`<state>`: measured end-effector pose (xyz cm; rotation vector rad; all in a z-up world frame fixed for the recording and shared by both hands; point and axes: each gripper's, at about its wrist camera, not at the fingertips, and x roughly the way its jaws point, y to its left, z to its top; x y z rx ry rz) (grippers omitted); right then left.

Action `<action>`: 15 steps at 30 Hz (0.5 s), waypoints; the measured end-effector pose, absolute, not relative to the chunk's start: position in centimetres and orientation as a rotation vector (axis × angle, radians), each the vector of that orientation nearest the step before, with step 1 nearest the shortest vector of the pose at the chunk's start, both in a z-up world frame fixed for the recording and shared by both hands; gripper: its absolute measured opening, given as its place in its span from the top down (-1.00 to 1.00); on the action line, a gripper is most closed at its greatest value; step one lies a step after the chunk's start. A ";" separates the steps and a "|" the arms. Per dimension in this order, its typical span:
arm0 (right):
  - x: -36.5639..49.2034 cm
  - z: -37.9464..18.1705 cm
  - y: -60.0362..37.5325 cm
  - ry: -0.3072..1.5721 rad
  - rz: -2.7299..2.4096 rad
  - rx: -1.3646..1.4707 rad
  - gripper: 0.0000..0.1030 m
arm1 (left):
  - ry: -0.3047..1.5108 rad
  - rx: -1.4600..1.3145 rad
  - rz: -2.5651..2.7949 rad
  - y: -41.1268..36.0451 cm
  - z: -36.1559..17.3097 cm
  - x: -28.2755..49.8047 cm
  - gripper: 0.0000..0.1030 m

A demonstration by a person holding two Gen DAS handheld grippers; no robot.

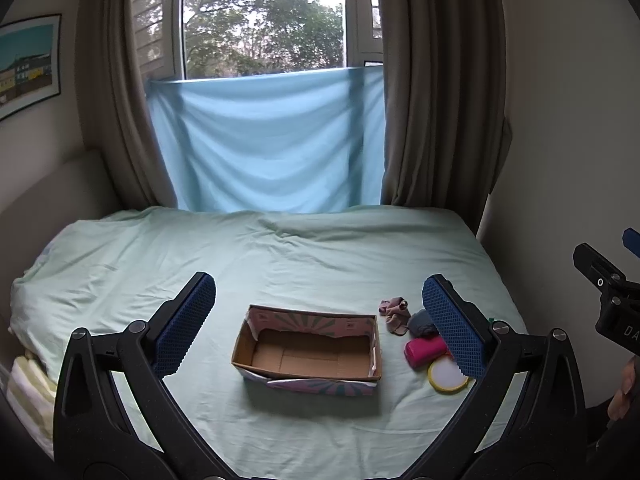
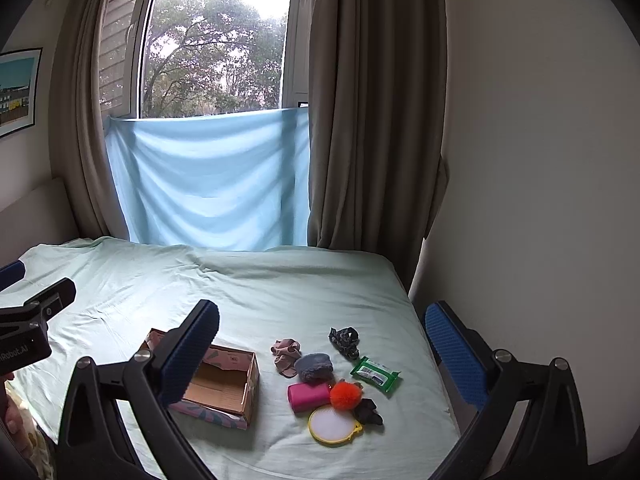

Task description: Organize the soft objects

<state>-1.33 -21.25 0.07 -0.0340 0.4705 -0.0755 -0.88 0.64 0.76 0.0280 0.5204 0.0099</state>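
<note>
An empty cardboard box [image 1: 308, 350] [image 2: 224, 384] sits on the pale green bed. To its right lies a cluster: a pink scrunchie [image 2: 286, 354] [image 1: 394, 314], a grey fuzzy pad [image 2: 316, 366] [image 1: 422, 322], a magenta roll [image 2: 308, 396] [image 1: 424, 352], an orange pompom [image 2: 344, 395], a patterned dark scrunchie [image 2: 344, 342], a small dark cloth [image 2: 368, 412], a green wipes pack [image 2: 375, 374] and a yellow round mirror [image 2: 334, 426] [image 1: 446, 376]. My left gripper [image 1: 318, 320] is open above the box. My right gripper [image 2: 320, 354] is open above the cluster. Both are empty.
The bed [image 1: 280, 252] fills the lower view, with a white wall [image 2: 540, 160] at its right edge. A blue cloth [image 1: 268, 144] hangs under the window between brown curtains. Folded pale bedding [image 1: 28, 384] sits at the bed's left edge.
</note>
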 end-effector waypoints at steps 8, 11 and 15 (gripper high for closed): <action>-0.8 0.3 -21.5 0.479 -0.068 -0.023 -1.00 | 0.530 0.024 0.003 0.8 0.7 -0.5 -0.99; -0.7 0.4 -21.5 0.480 -0.070 -0.026 -1.00 | 0.531 0.023 -0.001 0.9 0.7 -0.6 -0.99; -0.5 0.6 -21.6 0.482 -0.070 -0.022 -1.00 | 0.537 0.020 -0.009 0.9 0.7 -0.3 -0.99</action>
